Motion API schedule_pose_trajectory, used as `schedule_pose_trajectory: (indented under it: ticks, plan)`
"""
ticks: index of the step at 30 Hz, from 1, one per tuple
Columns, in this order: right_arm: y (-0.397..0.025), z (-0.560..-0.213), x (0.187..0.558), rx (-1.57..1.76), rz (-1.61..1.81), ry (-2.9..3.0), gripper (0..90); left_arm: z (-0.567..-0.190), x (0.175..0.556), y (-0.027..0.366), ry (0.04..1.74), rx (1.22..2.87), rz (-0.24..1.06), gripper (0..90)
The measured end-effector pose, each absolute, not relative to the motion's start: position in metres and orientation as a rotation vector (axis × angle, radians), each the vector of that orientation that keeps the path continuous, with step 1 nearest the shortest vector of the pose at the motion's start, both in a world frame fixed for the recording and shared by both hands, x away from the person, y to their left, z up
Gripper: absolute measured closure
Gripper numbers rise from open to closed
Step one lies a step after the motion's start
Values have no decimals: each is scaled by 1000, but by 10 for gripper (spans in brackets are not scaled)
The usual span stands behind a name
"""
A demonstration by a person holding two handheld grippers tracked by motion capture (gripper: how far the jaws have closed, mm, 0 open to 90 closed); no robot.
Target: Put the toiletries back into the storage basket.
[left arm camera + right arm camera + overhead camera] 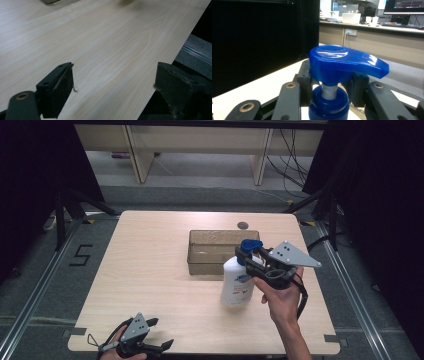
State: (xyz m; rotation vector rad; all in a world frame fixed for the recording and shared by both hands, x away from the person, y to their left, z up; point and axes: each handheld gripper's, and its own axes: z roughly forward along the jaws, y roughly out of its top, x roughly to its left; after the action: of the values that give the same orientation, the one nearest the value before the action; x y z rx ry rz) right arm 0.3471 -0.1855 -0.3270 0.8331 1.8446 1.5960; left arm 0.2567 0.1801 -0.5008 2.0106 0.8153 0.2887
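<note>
Pale wood-grain table [150, 285] stands on grey floor, with dark curtains at both sides and desk legs beyond its far edge. A white pump bottle [236, 282] with a blue pump head [342, 66] stands upright right of the table's middle, just in front of a clear brownish bin [207, 251]. The right gripper [252, 260] reaches it at the top: in the right gripper view its black jaws stand on either side of the white stem, right under the pump head and above the blue collar, closed in against the neck (the spout points off to that view's right). The left gripper [157, 332] lies low at the near left edge of the table, jaws wide apart with bare wood between them, well apart from the bottle.
</note>
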Motion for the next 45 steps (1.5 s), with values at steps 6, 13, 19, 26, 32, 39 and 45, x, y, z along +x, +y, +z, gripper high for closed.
schedule_pose_trajectory:
  ticks: [6, 13, 19, 26, 32, 39, 45]
  plan:
    - [-188, -320, 353, 856, 1587, 1834, 618, -500, 258, 183, 801, 2046, 311, 149]
    - [-191, -309, 363, 873, 1592, 1816, 617, -500, 258, 182, 813, 2032, 302, 149]
    - [-191, -302, 370, 878, 1583, 1809, 617, -501, 257, 181, 817, 2027, 294, 149]
    - [-191, -295, 377, 896, 1583, 1821, 617, -500, 258, 182, 811, 2034, 300, 149]
    - [-191, -285, 384, 888, 1587, 1801, 617, -500, 257, 181, 815, 2026, 296, 149]
    - [-190, -275, 392, 899, 1598, 1792, 617, -500, 257, 181, 818, 2016, 290, 149]
    - [-191, -269, 400, 904, 1593, 1788, 617, -500, 257, 181, 819, 2015, 289, 149]
